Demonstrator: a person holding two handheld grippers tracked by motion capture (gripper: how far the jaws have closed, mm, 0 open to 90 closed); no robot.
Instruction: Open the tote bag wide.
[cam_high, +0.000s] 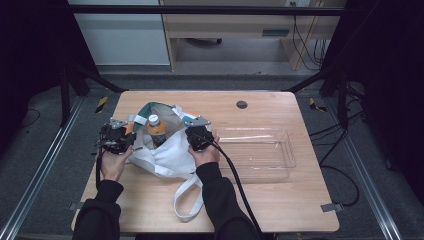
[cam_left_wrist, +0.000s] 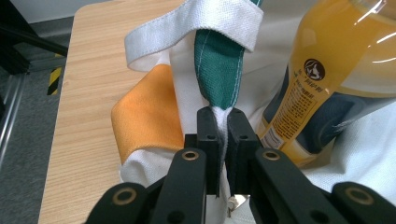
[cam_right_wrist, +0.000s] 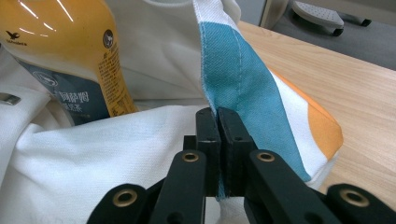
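A white cloth tote bag (cam_high: 167, 155) with green, blue and orange panels lies on the wooden table (cam_high: 280, 205). A bottle of orange drink (cam_high: 156, 130) with a white cap stands inside its open mouth. My left gripper (cam_high: 116, 138) is shut on the bag's left rim, pinching white and green cloth (cam_left_wrist: 219, 116). My right gripper (cam_high: 199, 137) is shut on the right rim, where the blue stripe (cam_right_wrist: 243, 93) meets white cloth. The bottle (cam_left_wrist: 327, 84) shows close on the right of the left gripper view, and the bottle (cam_right_wrist: 65, 56) is at the upper left of the right gripper view.
A clear plastic tray (cam_high: 257, 150) sits on the table just right of the bag. One white bag strap (cam_high: 187, 200) trails toward the front edge. A round cable hole (cam_high: 242, 104) lies near the far edge. Bare wood spreads at the front right.
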